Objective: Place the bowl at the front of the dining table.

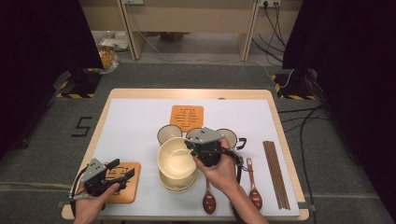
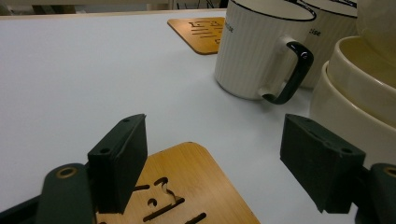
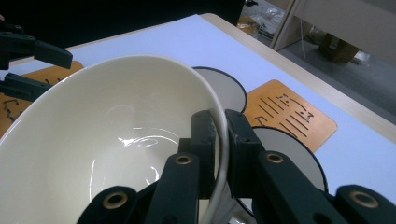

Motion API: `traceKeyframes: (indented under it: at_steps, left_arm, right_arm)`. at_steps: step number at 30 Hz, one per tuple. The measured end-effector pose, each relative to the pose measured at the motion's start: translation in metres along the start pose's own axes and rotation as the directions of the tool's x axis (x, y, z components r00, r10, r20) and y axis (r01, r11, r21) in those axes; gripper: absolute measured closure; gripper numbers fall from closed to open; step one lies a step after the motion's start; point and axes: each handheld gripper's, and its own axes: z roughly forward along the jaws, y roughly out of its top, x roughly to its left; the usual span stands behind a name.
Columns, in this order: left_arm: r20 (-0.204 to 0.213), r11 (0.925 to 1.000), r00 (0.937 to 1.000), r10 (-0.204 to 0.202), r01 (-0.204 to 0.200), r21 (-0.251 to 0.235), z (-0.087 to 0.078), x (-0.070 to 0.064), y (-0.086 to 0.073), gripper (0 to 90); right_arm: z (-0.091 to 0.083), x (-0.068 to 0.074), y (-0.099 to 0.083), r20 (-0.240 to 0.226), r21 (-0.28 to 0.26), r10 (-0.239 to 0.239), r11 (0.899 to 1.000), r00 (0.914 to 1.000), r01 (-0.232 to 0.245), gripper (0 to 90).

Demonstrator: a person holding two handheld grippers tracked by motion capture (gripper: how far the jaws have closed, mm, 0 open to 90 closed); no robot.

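Note:
A cream bowl [image 1: 175, 157] [image 3: 107, 140] is held tilted just above a stack of matching bowls [image 1: 177, 183] [image 2: 359, 93]. My right gripper [image 1: 198, 148] [image 3: 219, 140] is shut on its right rim, one jaw inside and one outside. My left gripper [image 1: 125, 175] [image 2: 212, 163] is open above a bamboo coaster [image 1: 122, 181] [image 2: 187, 186] at the table's front left, nothing between its jaws. Two white mugs [image 1: 169, 133] [image 2: 261, 46] stand behind the bowls.
A second bamboo coaster [image 1: 187, 116] [image 3: 289, 116] lies at the centre back of the white mat [image 1: 135, 121]. Two brown spoons [image 1: 208, 199] and several dark chopsticks [image 1: 275, 172] lie at the front right. The table edge [image 1: 187, 92] runs close behind.

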Motion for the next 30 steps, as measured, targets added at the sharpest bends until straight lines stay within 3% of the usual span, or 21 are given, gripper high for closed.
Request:
traceKeyframes:
  at_steps: [30]
  left_arm:
    - [0.0,1.0,1.0,-0.002,0.002,-0.002,0.0,0.002,0.0,22.8]
  right_arm:
    - [-0.002,-0.017,0.013,0.052,-0.053,0.039,0.998,0.9979,-0.036,83.0]
